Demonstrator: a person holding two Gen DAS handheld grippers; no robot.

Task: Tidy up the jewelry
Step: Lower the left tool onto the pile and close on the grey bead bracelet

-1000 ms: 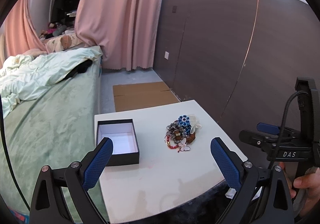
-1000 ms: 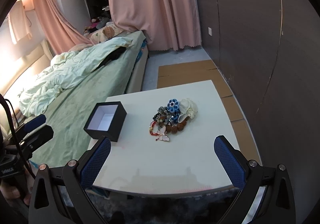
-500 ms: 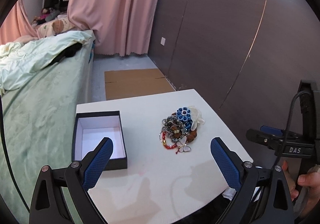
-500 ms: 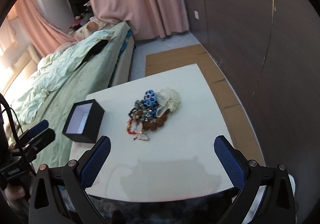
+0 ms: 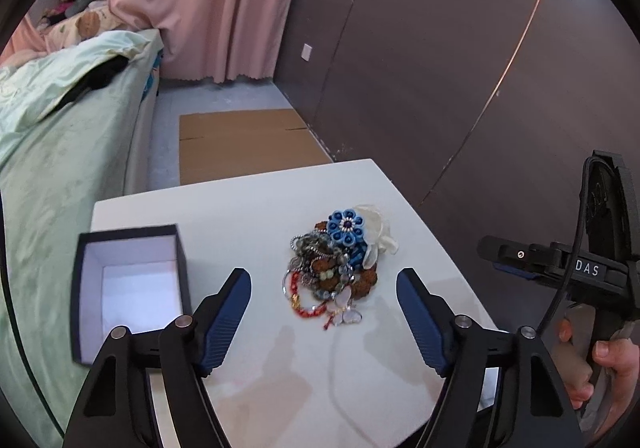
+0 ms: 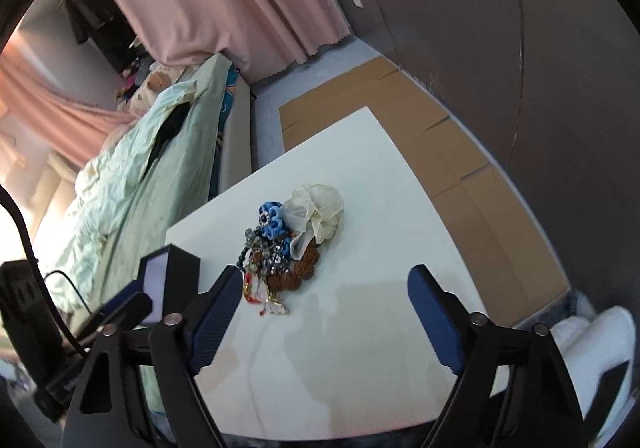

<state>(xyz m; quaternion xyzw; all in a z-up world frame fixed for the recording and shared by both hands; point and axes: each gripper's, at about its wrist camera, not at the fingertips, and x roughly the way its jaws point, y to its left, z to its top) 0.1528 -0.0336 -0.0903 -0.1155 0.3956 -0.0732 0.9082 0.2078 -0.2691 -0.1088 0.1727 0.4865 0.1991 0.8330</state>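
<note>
A tangled pile of jewelry (image 5: 334,266) lies on the small white table (image 5: 256,216): a blue flower piece (image 5: 346,227), a cream fabric flower (image 5: 378,234), bead bracelets and a butterfly brooch (image 5: 345,313). An open black box with a white inside (image 5: 130,290) stands to its left. My left gripper (image 5: 323,314) is open and empty, just short of the pile. My right gripper (image 6: 326,308) is open and empty, tilted, over the table to the right of the pile (image 6: 292,248). The box shows in the right wrist view (image 6: 170,274).
A bed with green bedding (image 5: 52,136) runs along the table's left side. Flattened cardboard (image 5: 244,142) lies on the floor behind the table. A dark panelled wall (image 5: 460,80) stands on the right. Pink curtains (image 5: 204,4) hang at the back.
Both grippers have moved forward and lower over the table, so the pile and box look larger. The right gripper has tilted and swung right. Both stay open and empty.
</note>
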